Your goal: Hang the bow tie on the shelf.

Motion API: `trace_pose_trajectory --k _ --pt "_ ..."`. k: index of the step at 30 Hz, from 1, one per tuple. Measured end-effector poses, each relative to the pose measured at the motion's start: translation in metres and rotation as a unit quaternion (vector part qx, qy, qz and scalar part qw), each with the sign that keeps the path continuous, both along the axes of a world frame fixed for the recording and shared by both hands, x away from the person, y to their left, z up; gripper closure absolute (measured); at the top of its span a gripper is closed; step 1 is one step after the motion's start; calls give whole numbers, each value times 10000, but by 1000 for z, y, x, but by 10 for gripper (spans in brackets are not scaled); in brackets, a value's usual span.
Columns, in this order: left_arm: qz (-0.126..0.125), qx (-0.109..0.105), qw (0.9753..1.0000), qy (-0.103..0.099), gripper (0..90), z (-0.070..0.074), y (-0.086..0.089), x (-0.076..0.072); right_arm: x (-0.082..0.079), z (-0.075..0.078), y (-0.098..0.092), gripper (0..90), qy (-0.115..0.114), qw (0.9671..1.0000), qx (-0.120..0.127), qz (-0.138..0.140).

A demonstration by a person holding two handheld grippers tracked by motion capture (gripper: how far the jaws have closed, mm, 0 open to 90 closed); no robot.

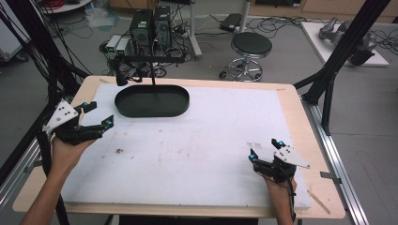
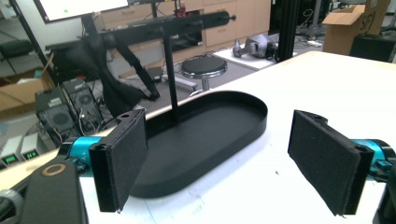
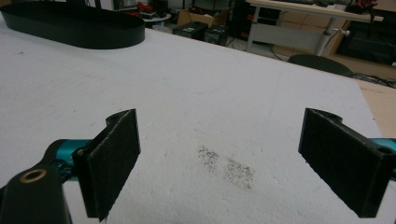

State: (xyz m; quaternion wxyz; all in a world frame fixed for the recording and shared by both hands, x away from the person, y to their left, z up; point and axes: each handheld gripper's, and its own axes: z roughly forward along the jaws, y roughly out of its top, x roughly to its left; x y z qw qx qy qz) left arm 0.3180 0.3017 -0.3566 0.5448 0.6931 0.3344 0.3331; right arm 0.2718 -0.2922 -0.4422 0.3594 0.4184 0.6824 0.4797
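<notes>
Near the black tray, my left gripper stands parted, empty; well apart, my right gripper likewise.

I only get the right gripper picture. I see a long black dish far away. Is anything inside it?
Observer: No, the black tray is empty; from the high view its whole floor shows bare.
Operator: Is something sticking up out of it?
Observer: Yes, a thin black post rises from its far side and carries a crossbar.
Operator: Where is the other gripper?
Observer: The left gripper sits near the tray's left end, jaws apart, holding nothing.
</notes>
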Motion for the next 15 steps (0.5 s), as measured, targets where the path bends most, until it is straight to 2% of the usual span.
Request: trace_pose_trajectory --k 6,8,15 --pt "35 -56 9999 134 198 -16 -1 -10 0 0 0 119 35 10000 -9 -4" --pt "62 -147 9997 179 196 -22 -2 -13 0 0 0 119 57 10000 -14 3" --pt "124 -237 9989 397 193 -51 -8 -22 0 0 0 119 64 10000 -19 13"
